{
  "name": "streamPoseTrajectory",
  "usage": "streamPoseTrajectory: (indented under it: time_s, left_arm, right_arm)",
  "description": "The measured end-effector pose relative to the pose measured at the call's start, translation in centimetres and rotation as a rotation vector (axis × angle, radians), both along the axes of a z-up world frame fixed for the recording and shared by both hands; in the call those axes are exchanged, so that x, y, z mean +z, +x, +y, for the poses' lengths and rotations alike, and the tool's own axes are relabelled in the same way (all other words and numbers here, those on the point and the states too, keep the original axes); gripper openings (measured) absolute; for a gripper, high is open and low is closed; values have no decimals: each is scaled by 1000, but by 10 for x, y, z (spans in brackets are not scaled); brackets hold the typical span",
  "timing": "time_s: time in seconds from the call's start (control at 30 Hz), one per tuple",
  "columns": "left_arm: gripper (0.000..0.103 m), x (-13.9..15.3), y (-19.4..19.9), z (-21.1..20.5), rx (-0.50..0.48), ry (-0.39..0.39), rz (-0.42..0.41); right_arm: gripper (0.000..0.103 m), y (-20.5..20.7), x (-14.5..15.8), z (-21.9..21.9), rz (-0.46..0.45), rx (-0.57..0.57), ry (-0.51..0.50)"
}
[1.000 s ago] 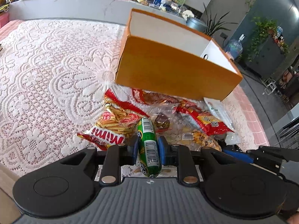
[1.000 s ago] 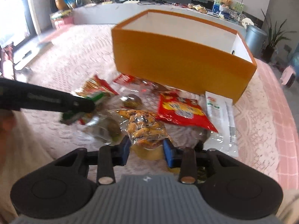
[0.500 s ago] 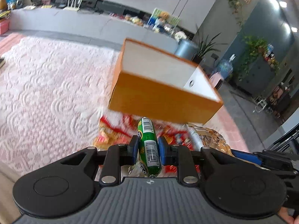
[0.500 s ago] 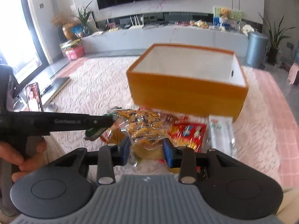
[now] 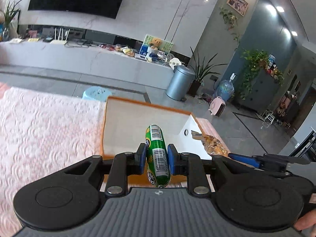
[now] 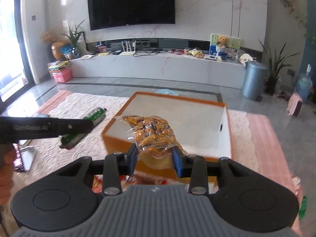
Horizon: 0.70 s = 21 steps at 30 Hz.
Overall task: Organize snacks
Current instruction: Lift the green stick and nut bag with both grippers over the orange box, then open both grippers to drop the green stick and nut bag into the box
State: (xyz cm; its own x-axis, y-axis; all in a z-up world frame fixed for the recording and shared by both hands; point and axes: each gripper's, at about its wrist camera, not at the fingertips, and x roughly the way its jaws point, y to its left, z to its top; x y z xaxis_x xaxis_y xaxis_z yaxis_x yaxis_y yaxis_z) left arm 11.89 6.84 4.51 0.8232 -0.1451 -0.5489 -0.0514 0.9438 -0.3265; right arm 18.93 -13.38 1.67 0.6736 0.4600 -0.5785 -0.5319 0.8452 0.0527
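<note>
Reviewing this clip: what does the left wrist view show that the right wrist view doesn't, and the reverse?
Left wrist only: the barcode on the green sausage-shaped snack tube clamped in the left gripper. Right wrist only: red snack packets lying below the right gripper, which clamps the clear bag of yellow nuts. Both: the orange cardboard box with white inside, apparently empty, the tube and the bag.

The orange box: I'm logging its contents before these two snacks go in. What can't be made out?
- Orange box floor, left wrist view: hidden by the green sausage and left gripper.
- Its floor, right wrist view: partly hidden by the peanut bag.
- Snack pile, right wrist view: mostly behind the right gripper.
</note>
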Motion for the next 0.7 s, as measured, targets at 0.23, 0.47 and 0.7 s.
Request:
streamPoseTrajectory:
  time_s: [0.23, 0.47, 0.7]
  left_arm:
    - [25, -4, 47, 2, -38, 14, 42]
    - [25, -29, 93, 5, -78, 61, 134]
    - [25, -68, 119, 14, -110, 73, 241]
  right_arm:
    - [35, 58, -5, 19, 8, -22, -66]
    - [35, 110, -34, 43, 82, -18, -146]
    - [35, 150, -75, 66, 184, 14, -243]
